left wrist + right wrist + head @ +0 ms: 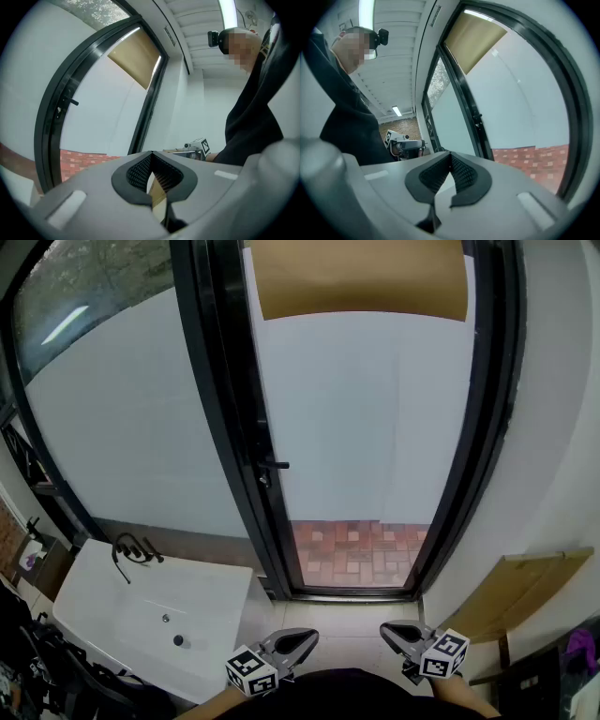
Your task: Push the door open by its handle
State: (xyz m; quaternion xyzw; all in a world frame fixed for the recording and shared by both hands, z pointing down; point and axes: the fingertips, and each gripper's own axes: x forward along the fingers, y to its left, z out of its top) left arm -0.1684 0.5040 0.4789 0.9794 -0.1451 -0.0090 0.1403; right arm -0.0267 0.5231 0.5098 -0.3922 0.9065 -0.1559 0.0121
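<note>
Left gripper point(307, 637) and right gripper point(386, 629) are hanging low, jaws pressed together and empty, probably resting. The door handle point(275, 465) is sitting well ahead, untouched.

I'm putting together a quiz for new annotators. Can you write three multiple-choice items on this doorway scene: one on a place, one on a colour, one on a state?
1. In the head view, where does the door handle sit?
A. On the left side of the door frame
B. On the right side of it
C. In the middle of the glass

2. What colour is the door frame?
A. White
B. Black
C. Red

3. How do the jaws of the left gripper stand?
A. Shut on the door handle
B. Wide apart
C. Together, with nothing between them

Answers:
1 A: the head view shows the small dark lever on the left upright.
2 B: the uprights are black against the pale glass.
3 C: the left gripper view shows the pads meeting at the tip, far from the handle.
</note>
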